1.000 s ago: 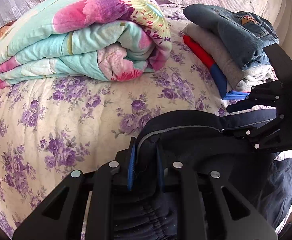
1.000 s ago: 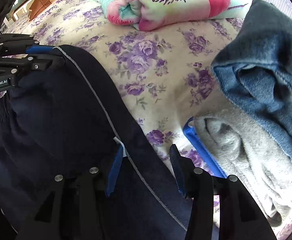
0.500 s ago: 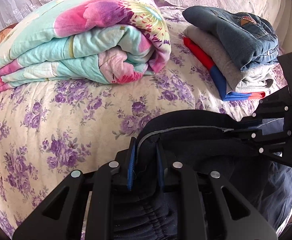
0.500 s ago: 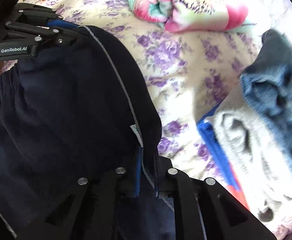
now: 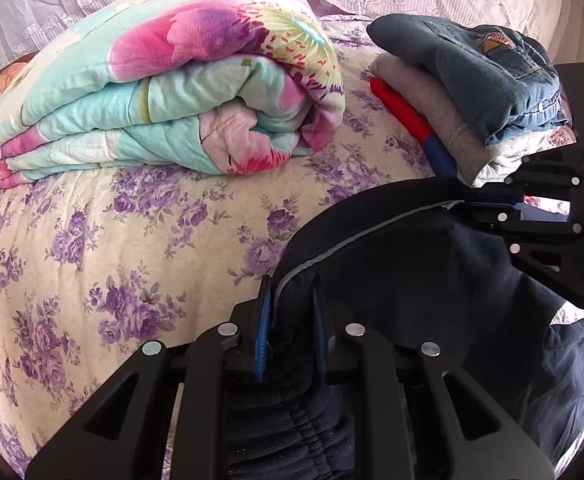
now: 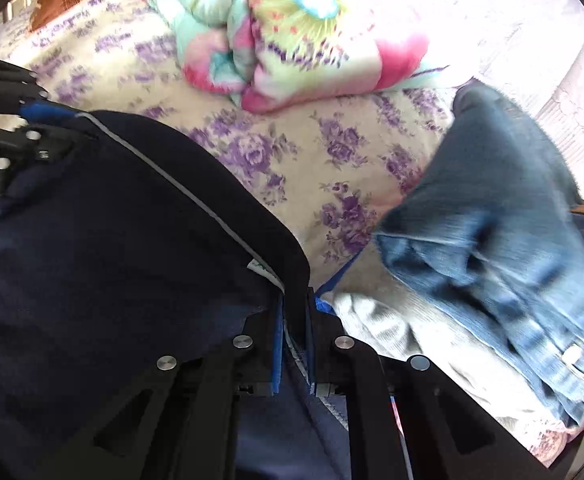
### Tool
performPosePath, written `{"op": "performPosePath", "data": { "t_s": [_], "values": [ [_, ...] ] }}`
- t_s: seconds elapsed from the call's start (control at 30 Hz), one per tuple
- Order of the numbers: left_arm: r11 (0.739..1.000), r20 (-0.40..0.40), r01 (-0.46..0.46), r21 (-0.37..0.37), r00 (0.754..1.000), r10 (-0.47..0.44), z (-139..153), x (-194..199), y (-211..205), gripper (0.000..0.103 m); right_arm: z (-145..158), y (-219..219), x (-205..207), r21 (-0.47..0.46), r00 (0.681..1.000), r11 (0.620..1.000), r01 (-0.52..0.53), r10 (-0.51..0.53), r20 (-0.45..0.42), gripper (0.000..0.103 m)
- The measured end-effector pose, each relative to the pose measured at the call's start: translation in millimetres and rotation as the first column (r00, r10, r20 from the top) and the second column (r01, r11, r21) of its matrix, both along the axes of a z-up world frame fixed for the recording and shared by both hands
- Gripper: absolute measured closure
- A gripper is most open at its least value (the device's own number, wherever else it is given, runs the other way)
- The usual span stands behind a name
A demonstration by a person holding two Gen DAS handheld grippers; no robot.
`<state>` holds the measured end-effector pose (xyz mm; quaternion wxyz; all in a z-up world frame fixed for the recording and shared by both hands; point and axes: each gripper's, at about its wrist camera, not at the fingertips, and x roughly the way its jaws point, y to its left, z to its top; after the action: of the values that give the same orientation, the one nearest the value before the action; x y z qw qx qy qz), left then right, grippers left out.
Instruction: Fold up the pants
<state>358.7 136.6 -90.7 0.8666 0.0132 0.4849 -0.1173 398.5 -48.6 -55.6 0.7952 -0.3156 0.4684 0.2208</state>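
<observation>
Hanging in a span between both jaws, the dark pants (image 5: 392, 264) were held along one piped edge, not yet folded as far as I could judge. The left gripper (image 5: 289, 320) pinched one end; the right gripper (image 6: 295, 332) had just closed on the other. Beyond lay the floral bedspread (image 5: 131, 240) and a stack of folded clothes (image 5: 472, 92).

Bed (image 5: 139, 240): cream sheet, purple floral print. Directly on it: folded floral quilt (image 5: 163, 92) at the back, stack of folded clothes (image 5: 468, 92) beside it, jeans on top, navy pants (image 5: 432, 264) near edge.
</observation>
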Motion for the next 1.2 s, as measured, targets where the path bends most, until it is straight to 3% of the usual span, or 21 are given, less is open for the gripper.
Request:
{"op": "performPosePath", "data": {
  "t_s": [0.13, 0.3, 0.43, 0.53, 0.6, 0.7, 0.8, 0.93, 1.07, 1.13, 1.17, 1.2],
  "values": [
    [0.997, 0.049, 0.0, -0.071, 0.999, 0.004, 33, -19, 11, 0.087, 57, -27, -35, 0.121, 0.999, 0.992, 0.043, -0.047, 0.025, 0.094],
    [0.996, 0.114, 0.054, -0.075, 0.992, -0.045, 76, -79, 7, 0.087, 108, -40, -101, 0.215, 0.994, 0.972, 0.091, -0.102, 0.039, 0.094],
    [0.992, 0.151, 0.097, -0.078, 0.985, -0.085, 92, -152, 7, 0.087, 120, -45, -199, 0.316, 0.995, 0.945, 0.088, -0.1, 0.023, 0.094],
    [0.987, 0.128, 0.116, -0.113, 0.986, -0.102, 80, -208, 12, 0.087, 95, -42, -260, 0.378, 0.996, 0.921, 0.091, -0.092, -0.014, 0.094],
    [0.987, 0.106, 0.123, -0.103, 0.988, -0.112, 62, -237, 12, 0.087, 57, -32, -297, 0.378, 0.994, 0.92, 0.108, -0.097, -0.048, 0.094],
    [0.99, 0.062, 0.112, -0.081, 0.992, -0.107, 33, -256, 13, 0.088, 14, -18, -322, 0.374, 0.989, 0.917, 0.135, -0.104, -0.1, 0.094],
    [0.991, 0.065, 0.112, -0.069, 0.992, -0.107, 23, -268, 13, 0.088, -13, -16, -325, 0.404, 0.983, 0.898, 0.176, -0.135, -0.128, 0.094],
    [0.99, 0.089, 0.138, -0.014, 0.987, -0.136, 24, -279, 6, 0.086, -26, -17, -322, 0.44, 0.977, 0.875, 0.202, -0.153, -0.146, 0.094],
    [0.984, 0.09, 0.177, -0.035, 0.981, -0.174, 25, -287, 13, 0.083, -28, -13, -327, 0.43, 0.982, 0.885, 0.181, -0.134, -0.137, 0.094],
    [0.979, 0.088, 0.194, -0.056, 0.978, -0.189, 29, -297, 20, 0.07, -30, -12, -328, 0.411, 0.982, 0.894, 0.177, -0.13, -0.14, 0.094],
    [0.98, 0.098, 0.188, -0.07, 0.979, -0.181, 33, -303, 26, 0.045, -31, -12, -330, 0.407, 0.981, 0.896, 0.177, -0.128, -0.145, 0.094],
    [0.982, 0.126, 0.172, -0.074, 0.979, -0.162, 39, -309, 33, 0.033, -34, -12, -330, 0.402, 0.981, 0.899, 0.175, -0.124, -0.148, 0.094]
  ]
}}
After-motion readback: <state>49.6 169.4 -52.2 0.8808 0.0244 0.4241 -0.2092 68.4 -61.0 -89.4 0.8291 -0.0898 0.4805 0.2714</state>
